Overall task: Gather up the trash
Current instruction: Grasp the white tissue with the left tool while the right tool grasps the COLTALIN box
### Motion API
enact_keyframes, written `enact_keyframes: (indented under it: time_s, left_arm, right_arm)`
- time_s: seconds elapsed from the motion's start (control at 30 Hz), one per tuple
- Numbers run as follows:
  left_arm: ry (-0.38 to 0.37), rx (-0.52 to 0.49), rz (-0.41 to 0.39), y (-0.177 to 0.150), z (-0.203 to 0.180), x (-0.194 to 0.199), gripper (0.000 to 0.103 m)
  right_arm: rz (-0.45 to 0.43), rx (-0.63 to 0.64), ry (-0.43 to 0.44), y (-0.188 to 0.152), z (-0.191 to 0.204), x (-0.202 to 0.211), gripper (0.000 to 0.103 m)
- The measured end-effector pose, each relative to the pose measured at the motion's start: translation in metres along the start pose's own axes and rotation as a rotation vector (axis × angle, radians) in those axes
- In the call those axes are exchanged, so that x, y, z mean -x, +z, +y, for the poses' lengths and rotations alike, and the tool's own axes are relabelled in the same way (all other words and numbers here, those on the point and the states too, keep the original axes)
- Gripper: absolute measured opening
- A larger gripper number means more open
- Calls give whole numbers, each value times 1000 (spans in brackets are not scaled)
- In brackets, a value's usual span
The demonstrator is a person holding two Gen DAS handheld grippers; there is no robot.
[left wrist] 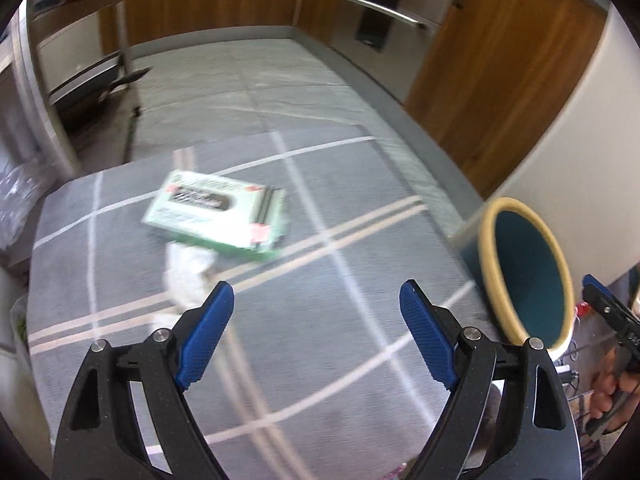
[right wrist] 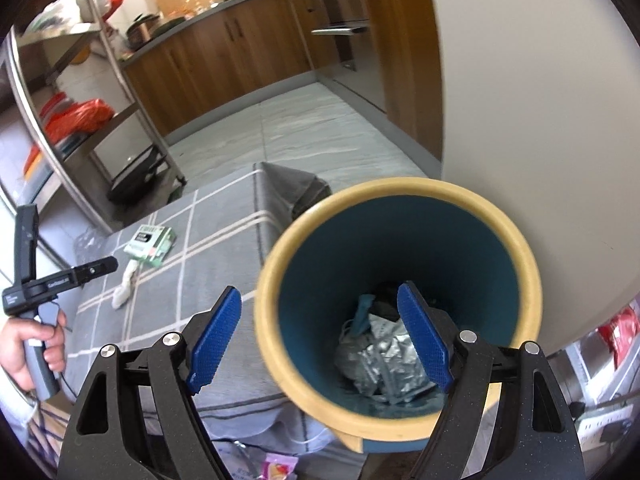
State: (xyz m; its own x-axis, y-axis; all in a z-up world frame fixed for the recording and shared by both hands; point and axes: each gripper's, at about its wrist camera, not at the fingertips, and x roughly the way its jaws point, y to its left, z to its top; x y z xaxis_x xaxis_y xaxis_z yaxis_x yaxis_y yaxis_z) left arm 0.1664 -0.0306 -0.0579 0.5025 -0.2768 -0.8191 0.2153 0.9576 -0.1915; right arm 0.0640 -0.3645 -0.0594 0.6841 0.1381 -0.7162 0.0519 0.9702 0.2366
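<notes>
A green-and-white carton (left wrist: pixel 218 210) lies on the grey checked cloth (left wrist: pixel 340 360), and a crumpled white tissue (left wrist: pixel 186 276) rests just in front of it. My left gripper (left wrist: pixel 317 286) hovers open and empty over the cloth, short of the tissue. At the cloth's right edge stands a teal bin with a cream rim (left wrist: pixel 490 264). My right gripper (right wrist: pixel 319 290) is open and empty above that bin (right wrist: pixel 400 188): its left finger is outside the rim, its right finger over the inside. Crumpled silver trash (right wrist: pixel 376 364) lies in the bottom. The carton (right wrist: pixel 150 242) and tissue (right wrist: pixel 124 284) also show here.
A metal shelf rack (right wrist: pixel 100 92) with red bags stands beyond the cloth on the left. Wooden cabinets (left wrist: pixel 492 64) and an oven (left wrist: pixel 392 16) line the far side. A white wall (right wrist: pixel 540 100) rises behind the bin. A pink wrapper (right wrist: pixel 280 468) lies below the cloth's near edge.
</notes>
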Motion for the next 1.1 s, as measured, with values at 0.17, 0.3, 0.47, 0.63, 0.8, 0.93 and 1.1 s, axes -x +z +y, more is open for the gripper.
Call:
enact_keyframes:
  time_s: [0.17,0.3,0.47,0.63,0.8,0.93,1.1]
  left_arm:
    - [48,46,22,-4,41,-8,83]
    - [68,62,62,-8,63,-28,72]
    - [85,54,106,-7,76,-52,60]
    - [88,35,132,-11,80,-63,33]
    - [78,15,117,-17,82,-53,15]
    - [58,53,104,-20,91,-37,14]
    - [12,138,79,-21,110,-6,14]
  right_arm:
    - [19,52,19,4,24,-8,81]
    - [34,85,33,8,41,-14,81]
    - [52,147,54,13,68,-24,81]
    - [72,215,75,20,96,-41,81]
    - [99,293,103,26,128,-67,81]
    - [125,351,140,28,152,-88,81]
    - [161,448,231,33,193,-120,88]
